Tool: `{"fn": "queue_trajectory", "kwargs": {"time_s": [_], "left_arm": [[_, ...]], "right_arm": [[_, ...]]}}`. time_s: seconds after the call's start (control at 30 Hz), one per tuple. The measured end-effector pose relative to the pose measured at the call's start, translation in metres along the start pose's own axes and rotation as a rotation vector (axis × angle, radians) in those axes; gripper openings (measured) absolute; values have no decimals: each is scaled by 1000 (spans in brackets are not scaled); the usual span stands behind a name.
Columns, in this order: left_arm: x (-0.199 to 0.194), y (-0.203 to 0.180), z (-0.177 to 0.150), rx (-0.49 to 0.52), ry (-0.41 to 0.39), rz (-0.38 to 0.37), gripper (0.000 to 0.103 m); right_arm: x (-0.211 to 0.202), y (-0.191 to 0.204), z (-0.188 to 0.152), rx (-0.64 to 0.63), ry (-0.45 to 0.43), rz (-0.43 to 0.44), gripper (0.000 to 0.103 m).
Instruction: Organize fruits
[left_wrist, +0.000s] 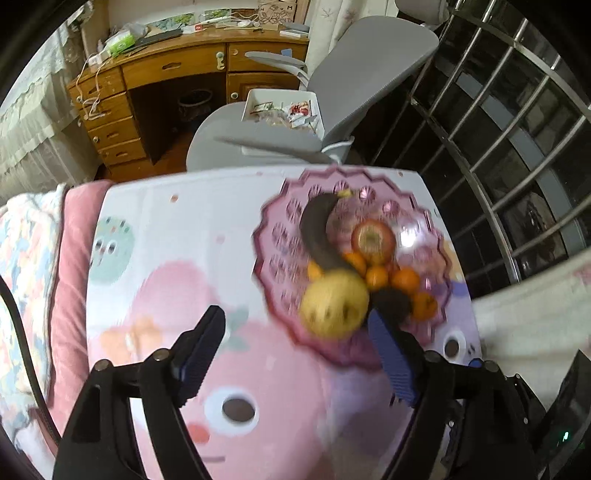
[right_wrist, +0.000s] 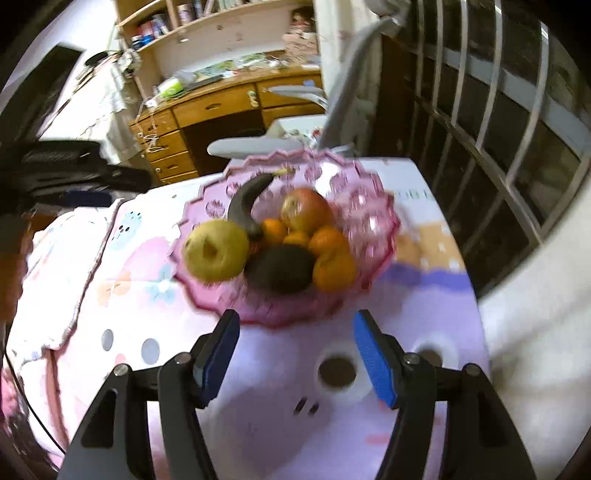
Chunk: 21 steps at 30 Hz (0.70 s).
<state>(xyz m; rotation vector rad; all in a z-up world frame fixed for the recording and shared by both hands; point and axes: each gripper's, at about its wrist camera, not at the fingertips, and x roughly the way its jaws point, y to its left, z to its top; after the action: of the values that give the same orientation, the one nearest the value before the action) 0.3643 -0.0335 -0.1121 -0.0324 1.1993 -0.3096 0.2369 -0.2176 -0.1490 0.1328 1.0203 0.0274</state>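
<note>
A pink scalloped fruit bowl stands on the patterned table. It holds a yellow pear, a blackened banana, a red apple, several oranges and a dark avocado. My left gripper is open and empty, just near the bowl's front left, its right finger over the rim. My right gripper is open and empty, just in front of the bowl.
The table has a pink cartoon cloth. A grey office chair stands behind the table, with a white tray of odds and ends on it. A wooden desk is at the back. A barred window is to the right.
</note>
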Motion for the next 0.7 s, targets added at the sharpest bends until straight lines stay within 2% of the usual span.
{"fn": "queue_trajectory", "kwargs": {"time_s": [0.13,0.27,0.37,0.5,0.6,0.7], "left_arm": [[-16,16,-51,-21,56,-16,79],[-23,30,-110,-44,135,3,79],[-29,34,-157,-64,194,-19,79],[-39,29,-200,-50,264,-62,79],[-55,29,-224,-74,273,-106,79],[-72,24,-237,-74,250,-104,79]], "right_arm": [[-16,11,-32,76,58,-17,68],[-31,26,-72,129,135,-40,70],[-42,38,-103,145,180,-47,74],[-60,55,-139,137,242,-53,79],[-80,64,-162,120,269,-56,86],[-99,68,-176,108,288,-54,93]]}}
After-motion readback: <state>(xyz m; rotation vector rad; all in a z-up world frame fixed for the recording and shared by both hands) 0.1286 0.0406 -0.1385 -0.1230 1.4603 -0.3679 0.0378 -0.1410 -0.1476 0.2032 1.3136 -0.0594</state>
